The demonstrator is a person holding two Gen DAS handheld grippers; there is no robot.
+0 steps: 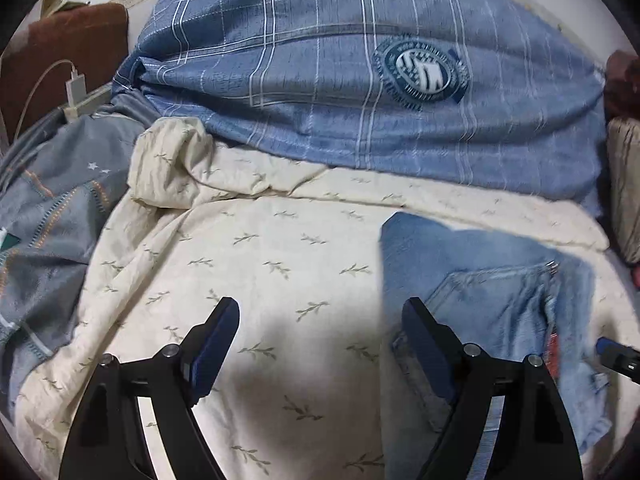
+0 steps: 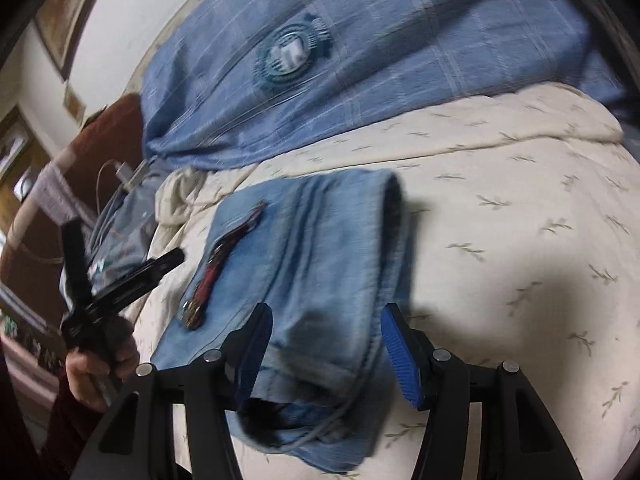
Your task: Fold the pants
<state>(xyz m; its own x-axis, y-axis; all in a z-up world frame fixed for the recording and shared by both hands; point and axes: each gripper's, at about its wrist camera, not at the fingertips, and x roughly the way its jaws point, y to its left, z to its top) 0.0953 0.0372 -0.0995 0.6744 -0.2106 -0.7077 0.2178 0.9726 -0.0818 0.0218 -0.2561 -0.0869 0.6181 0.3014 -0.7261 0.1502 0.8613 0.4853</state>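
Denim first: the pants lie already folded into a compact stack on the cream leaf-print sheet, in front of the blue plaid duvet, with the red-trimmed pocket edge facing up. The right gripper straddles the near end of the stack, jaws part open; the fold sits between the blue pads, but with the blur I can't confirm they press on it, so I read it as not clamped. Main risk, in my judgement: if it closes on only the top layers and lifts, the lower layers peel away and the fold opens. The near hem looks loose and bulges past the left pad, so it could also snag and drag the stack askew across the soft, wrinkled sheet. The left gripper is spread wide over bare sheet with nothing between the fingers, its right finger just at the left edge of the pants. That side is unsecured, so any pull from the right could slide the whole stack. Both grippers angle down toward the bed. In the right wrist view the person's left hand holds its gripper beside the stack, fingers splayed, apart from the denim.
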